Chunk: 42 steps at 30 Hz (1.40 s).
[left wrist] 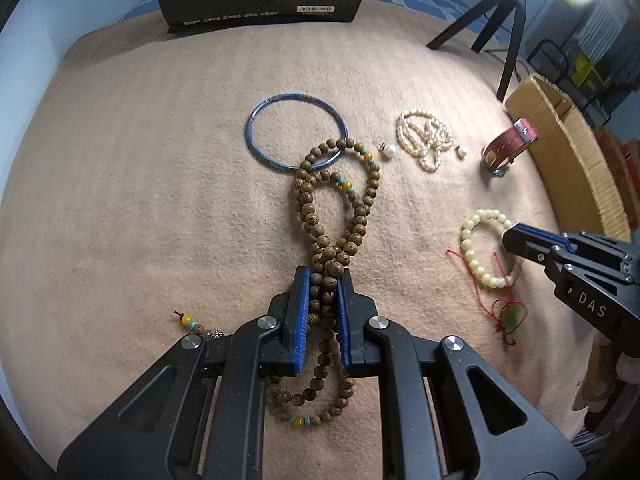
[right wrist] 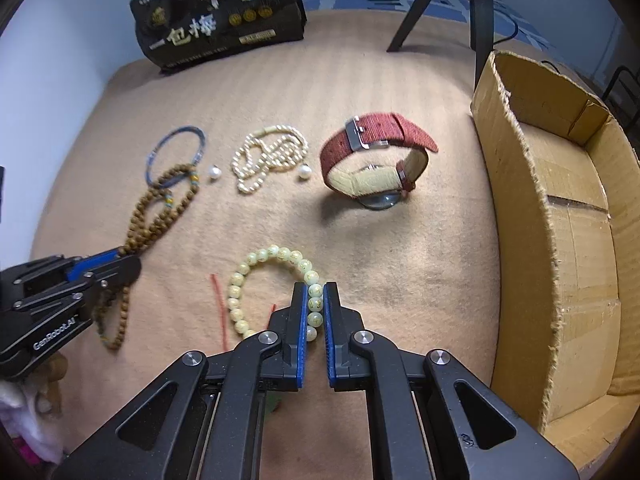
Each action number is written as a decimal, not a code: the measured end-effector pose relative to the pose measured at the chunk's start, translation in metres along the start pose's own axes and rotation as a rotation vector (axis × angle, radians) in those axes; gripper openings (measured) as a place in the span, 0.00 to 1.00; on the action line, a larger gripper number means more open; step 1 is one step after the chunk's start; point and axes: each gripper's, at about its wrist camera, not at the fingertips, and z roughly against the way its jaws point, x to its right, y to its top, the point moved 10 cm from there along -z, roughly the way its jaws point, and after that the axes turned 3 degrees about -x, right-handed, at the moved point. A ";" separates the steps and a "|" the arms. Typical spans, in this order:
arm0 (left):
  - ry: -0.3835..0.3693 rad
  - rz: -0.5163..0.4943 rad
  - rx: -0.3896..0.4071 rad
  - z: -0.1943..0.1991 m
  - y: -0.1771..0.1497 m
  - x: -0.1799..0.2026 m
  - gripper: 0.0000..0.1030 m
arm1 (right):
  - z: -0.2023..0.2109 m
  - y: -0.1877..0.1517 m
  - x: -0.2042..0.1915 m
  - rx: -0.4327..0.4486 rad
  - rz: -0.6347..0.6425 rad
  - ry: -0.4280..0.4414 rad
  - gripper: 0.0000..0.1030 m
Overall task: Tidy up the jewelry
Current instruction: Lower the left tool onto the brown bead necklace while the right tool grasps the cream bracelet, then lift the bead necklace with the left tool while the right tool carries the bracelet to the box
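Left gripper point(left wrist: 323, 280) pinches wooden beads point(left wrist: 336, 200), strand lying over blue bangle point(left wrist: 295, 132) on blanket point(left wrist: 140, 200).
Right gripper point(right wrist: 316, 292) pinches pale bracelet point(right wrist: 272, 264).
Risks, judged: lifted strand may drag bangle; loops may slip out; red cord point(right wrist: 219, 304) may snag.
Count: one bangle, one pearl strand point(right wrist: 268, 160), two loose pearls point(right wrist: 214, 172), one watch point(right wrist: 376, 160), one box point(right wrist: 560, 220).

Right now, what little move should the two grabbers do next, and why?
Probably lift both straight up. The left gripper is shut on the long brown wooden bead string, the right gripper on the pale yellow bead bracelet, both still lying on the tan cloth. The open cardboard box waits alongside.
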 end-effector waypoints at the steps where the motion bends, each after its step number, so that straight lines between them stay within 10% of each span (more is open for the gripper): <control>1: -0.008 0.008 0.003 0.002 0.000 -0.001 0.11 | 0.004 0.000 -0.001 0.009 0.001 0.006 0.06; 24: -0.158 0.089 0.215 0.117 0.023 0.009 0.11 | 0.104 0.007 -0.003 0.199 0.012 0.090 0.06; 42: -0.310 -0.036 0.343 0.192 0.036 0.110 0.11 | 0.179 0.012 0.054 0.336 -0.042 0.052 0.06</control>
